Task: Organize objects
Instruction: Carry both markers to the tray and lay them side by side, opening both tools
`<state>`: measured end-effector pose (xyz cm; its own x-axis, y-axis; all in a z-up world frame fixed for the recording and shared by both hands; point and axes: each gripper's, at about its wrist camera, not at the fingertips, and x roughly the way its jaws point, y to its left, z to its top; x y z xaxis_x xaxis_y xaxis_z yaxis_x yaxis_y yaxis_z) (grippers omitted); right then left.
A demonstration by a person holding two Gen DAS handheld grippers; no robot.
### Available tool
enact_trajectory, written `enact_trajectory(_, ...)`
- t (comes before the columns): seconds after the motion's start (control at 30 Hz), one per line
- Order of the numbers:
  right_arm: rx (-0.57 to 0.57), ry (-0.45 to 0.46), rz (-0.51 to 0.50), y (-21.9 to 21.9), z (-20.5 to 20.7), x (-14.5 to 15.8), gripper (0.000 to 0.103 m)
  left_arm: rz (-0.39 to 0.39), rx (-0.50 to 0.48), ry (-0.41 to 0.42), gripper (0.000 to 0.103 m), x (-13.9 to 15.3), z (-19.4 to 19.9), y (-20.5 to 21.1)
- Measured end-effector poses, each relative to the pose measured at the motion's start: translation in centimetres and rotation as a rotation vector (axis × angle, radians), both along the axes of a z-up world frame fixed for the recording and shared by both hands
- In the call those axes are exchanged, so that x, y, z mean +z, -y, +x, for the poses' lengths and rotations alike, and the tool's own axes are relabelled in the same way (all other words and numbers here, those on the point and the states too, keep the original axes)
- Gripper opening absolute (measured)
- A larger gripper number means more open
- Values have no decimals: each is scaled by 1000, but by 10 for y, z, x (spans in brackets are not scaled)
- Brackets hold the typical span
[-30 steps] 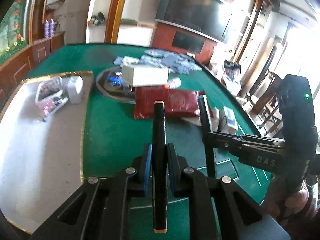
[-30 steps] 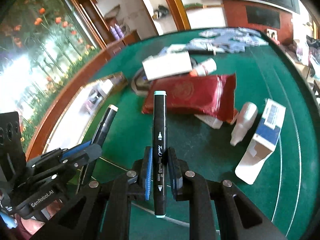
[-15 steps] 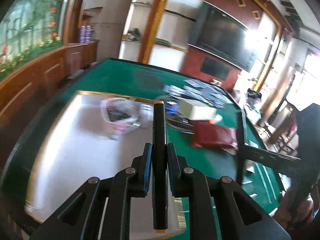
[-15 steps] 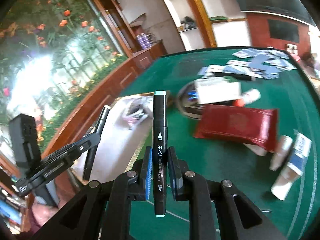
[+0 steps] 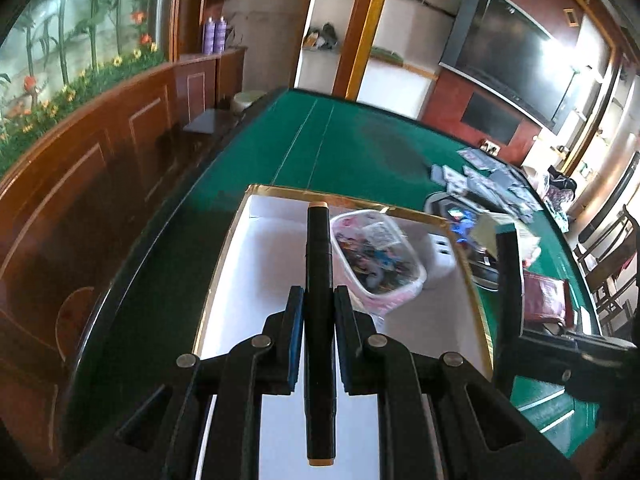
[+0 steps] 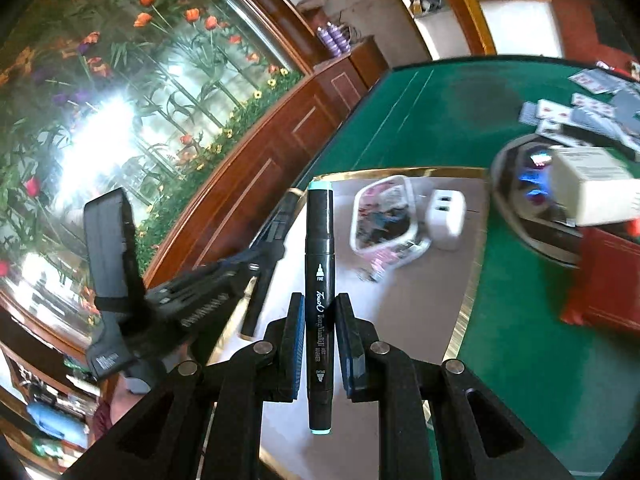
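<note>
Left tongs [image 5: 316, 340] clamped a black marker w/ tan caps [image 5: 318, 280], frame centre, over the white tray [image 5: 272, 240]. Right tongs [image 6: 319, 344] clamped a teal-capped marker [image 6: 319, 264]. Tub [image 6: 384, 224] contents blurred; tabletop [image 6: 440, 112] clutter at right cut off.

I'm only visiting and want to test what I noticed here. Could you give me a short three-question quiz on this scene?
1. True or false: each claw grips a black marker.
2. Which colour caps the marker in the right claw: A teal, B red, C white?
3. Name the box lying beside the clear plastic tub in the gold-edged white tray.

Key: 1 true: left claw grips the tan-capped black marker. 2 A: teal-capped black marker. 3 small white box.
</note>
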<state>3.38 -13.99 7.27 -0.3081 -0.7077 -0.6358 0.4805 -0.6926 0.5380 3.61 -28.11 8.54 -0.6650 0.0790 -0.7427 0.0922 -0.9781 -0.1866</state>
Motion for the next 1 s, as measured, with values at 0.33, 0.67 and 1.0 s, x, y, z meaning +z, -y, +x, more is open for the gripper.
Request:
enact_trajectory(0.33, -5, 77, 129, 77, -66, -31, 17, 21, 50, 108, 14, -31, -54, 33)
enact_trajectory(0.67, -24, 108, 200, 90, -95, -46, 17, 66, 71, 136, 14, -48, -64, 45)
enact_trajectory(1.0, -58, 59, 192, 72, -92, -31, 24, 192, 86, 98, 56, -40, -52, 51)
